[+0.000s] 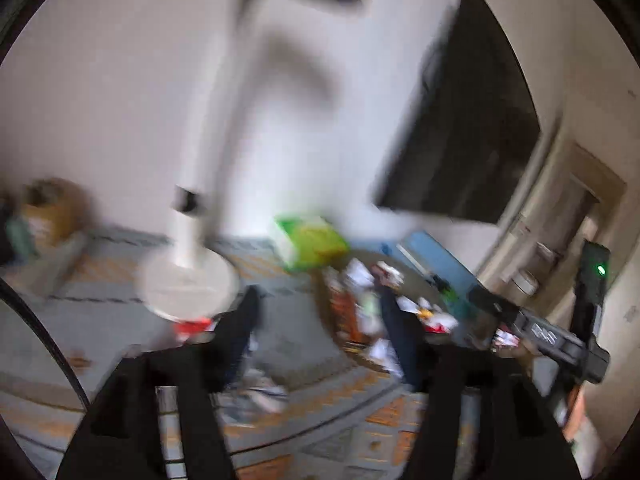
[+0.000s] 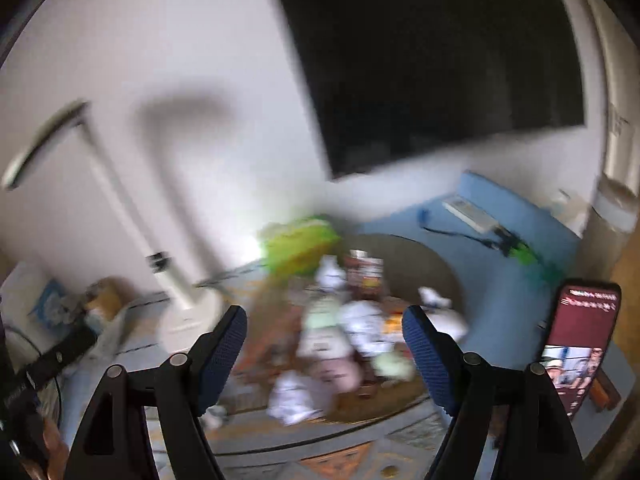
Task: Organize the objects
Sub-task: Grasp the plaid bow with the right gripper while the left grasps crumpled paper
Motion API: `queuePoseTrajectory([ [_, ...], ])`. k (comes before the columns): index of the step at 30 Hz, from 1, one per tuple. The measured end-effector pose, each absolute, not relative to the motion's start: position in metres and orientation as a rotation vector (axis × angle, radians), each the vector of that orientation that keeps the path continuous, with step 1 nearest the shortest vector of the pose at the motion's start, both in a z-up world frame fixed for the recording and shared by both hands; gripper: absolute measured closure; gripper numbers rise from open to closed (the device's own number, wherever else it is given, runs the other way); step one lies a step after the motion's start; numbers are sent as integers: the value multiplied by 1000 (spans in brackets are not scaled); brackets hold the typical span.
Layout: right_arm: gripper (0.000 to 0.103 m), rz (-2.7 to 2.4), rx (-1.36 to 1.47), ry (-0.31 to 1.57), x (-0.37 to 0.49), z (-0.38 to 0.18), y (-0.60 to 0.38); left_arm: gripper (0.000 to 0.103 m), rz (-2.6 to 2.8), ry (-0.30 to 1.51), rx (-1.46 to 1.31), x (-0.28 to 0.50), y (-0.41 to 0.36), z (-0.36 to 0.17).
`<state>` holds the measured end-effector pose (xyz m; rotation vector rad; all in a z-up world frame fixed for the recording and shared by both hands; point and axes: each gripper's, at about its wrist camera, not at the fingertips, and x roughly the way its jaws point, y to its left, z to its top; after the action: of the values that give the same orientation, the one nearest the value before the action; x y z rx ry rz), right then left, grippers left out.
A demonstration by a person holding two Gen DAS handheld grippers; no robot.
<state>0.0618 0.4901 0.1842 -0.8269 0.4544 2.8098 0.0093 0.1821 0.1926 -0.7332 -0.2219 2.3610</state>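
Both views are smeared by motion. A round brown tray (image 2: 444, 268) on the patterned tablecloth holds a heap of crumpled papers and packets (image 2: 352, 332), with a red-labelled jar (image 2: 364, 276) at its back. My right gripper (image 2: 326, 340) hovers in front of the heap, its blue pads (image 2: 226, 344) wide apart with nothing between them, so it is open. My left gripper (image 1: 320, 320) is open too, its dark fingers (image 1: 244, 324) spread over the cloth and the tray's (image 1: 332, 320) left edge, gripping nothing. Loose papers (image 1: 256, 396) lie below its left finger.
A white desk lamp (image 1: 188, 280) stands left of the tray, a small red item (image 1: 194, 326) at its base. A green box (image 2: 300, 244) leans against the wall behind. A blue mat (image 2: 500, 280) carries a white device (image 2: 472, 210). A phone (image 2: 580, 340) is at the right, and a dark screen (image 2: 440, 60) hangs above.
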Motion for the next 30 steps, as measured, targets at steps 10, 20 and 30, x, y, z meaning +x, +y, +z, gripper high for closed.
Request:
queuePoseTrajectory([
  [10, 6, 3068, -1061, 251, 37, 170, 367, 1, 2574, -235, -860, -11, 75, 130],
  [20, 6, 2938, -1527, 220, -35, 41, 331, 2, 2418, 45, -1220, -84, 121, 15],
  [30, 6, 2940, -1584, 136, -48, 22, 313, 55, 2416, 46, -1141, -83, 134, 14],
])
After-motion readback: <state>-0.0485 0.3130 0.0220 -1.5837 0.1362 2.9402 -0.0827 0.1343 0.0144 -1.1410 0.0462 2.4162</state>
